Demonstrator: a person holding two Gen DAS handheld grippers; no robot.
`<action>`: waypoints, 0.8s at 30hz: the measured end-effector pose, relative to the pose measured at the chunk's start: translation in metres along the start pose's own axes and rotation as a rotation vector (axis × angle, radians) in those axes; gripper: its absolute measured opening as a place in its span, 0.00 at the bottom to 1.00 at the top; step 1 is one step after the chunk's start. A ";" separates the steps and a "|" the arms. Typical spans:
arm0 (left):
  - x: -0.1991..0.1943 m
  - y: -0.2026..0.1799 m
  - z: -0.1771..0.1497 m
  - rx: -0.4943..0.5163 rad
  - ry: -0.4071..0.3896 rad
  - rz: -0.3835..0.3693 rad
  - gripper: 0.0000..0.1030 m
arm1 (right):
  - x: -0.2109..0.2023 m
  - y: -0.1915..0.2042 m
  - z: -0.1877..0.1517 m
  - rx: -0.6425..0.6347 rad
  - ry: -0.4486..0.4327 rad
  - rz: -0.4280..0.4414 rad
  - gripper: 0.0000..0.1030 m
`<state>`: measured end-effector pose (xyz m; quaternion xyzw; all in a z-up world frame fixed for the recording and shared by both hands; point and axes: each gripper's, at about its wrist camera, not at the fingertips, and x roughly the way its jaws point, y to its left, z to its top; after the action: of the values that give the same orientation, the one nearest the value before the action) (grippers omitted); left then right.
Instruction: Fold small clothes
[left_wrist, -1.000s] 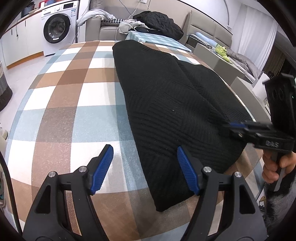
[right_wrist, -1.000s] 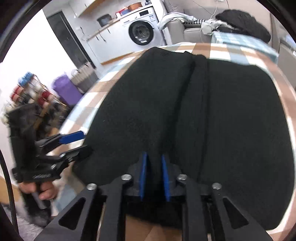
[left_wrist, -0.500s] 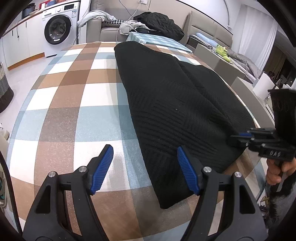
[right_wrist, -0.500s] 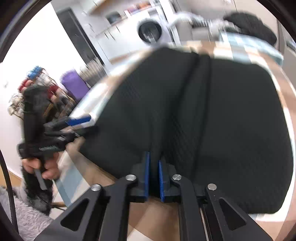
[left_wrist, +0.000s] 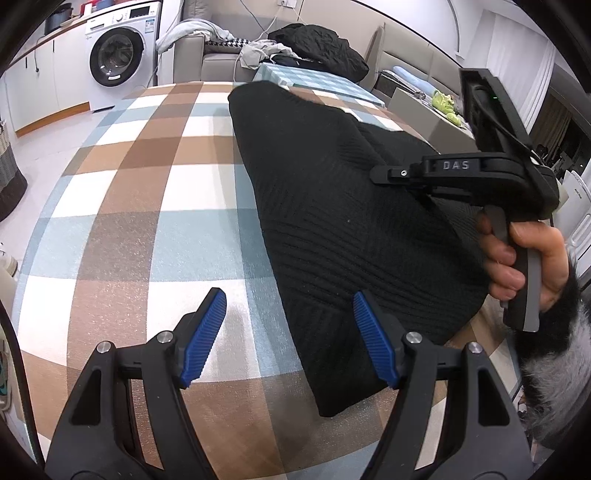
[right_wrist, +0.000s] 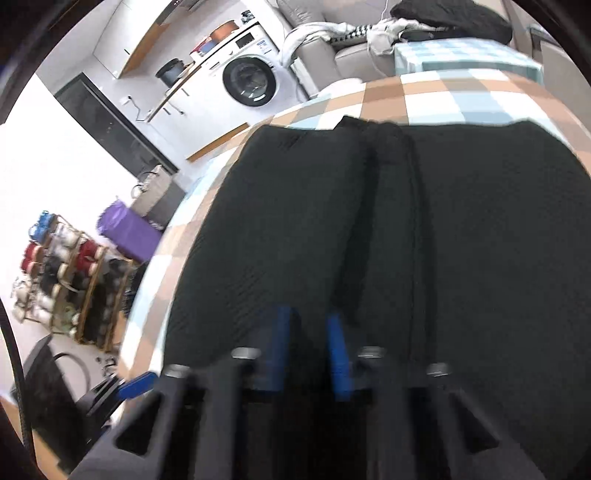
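A black ribbed knit garment (left_wrist: 332, 206) lies folded lengthwise on the checked tablecloth (left_wrist: 147, 192). It also fills the right wrist view (right_wrist: 461, 258). My left gripper (left_wrist: 290, 334) is open and empty, low over the cloth at the garment's near left edge. My right gripper (right_wrist: 308, 350) is shut on the garment's near edge and lifts it. In the left wrist view the right gripper (left_wrist: 384, 173) is held up over the garment's right side by a hand.
A washing machine (left_wrist: 118, 55) and a sofa with piled clothes (left_wrist: 317, 44) stand beyond the table's far end. A rack of spools (right_wrist: 62, 280) and a purple bin (right_wrist: 127, 236) stand on the floor to the left.
My right gripper has risen from the table's right edge and moved inward over the garment, carrying the pinched edge up. My left gripper has stayed open in place.
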<state>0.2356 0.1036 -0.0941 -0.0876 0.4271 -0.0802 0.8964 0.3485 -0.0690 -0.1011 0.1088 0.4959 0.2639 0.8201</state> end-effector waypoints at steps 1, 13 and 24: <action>-0.002 0.000 0.001 -0.003 -0.001 -0.003 0.67 | -0.010 0.007 0.000 -0.033 -0.044 -0.008 0.09; 0.000 -0.008 -0.001 0.019 0.012 -0.014 0.67 | -0.007 -0.014 -0.008 0.006 -0.007 -0.101 0.18; 0.004 -0.001 -0.001 -0.001 0.022 -0.029 0.67 | -0.059 -0.007 -0.093 -0.082 0.046 0.139 0.33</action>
<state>0.2371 0.1020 -0.0972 -0.0935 0.4355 -0.0939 0.8904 0.2482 -0.1147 -0.1043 0.1034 0.4948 0.3428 0.7918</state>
